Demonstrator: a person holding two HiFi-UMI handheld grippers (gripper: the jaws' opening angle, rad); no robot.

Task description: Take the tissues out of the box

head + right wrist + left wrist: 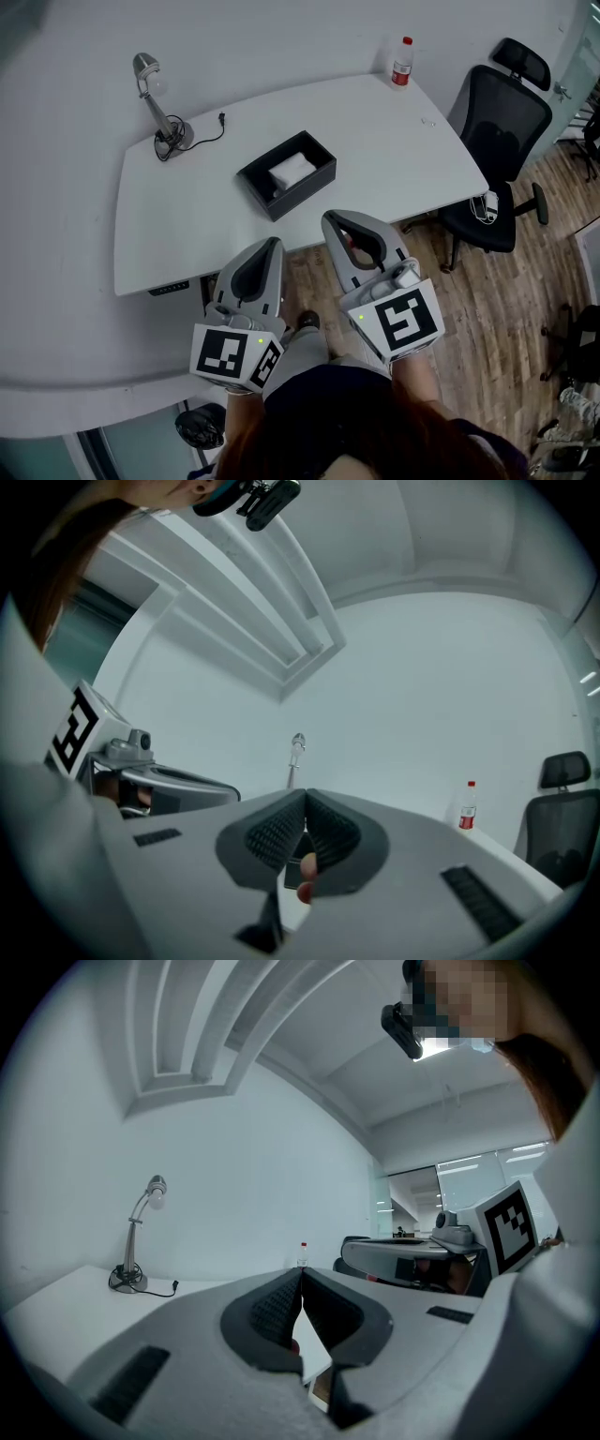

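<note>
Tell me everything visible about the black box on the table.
The black box is a low, open-topped rectangle, matte-looking. It sits flat and turned diagonally near the middle of the white table. A white tissue stack lies inside, below the rim. Nothing else touches it.

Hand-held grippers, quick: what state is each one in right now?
Left hand-held gripper: closed, nothing held.
Right hand-held gripper: closed, nothing held.
</note>
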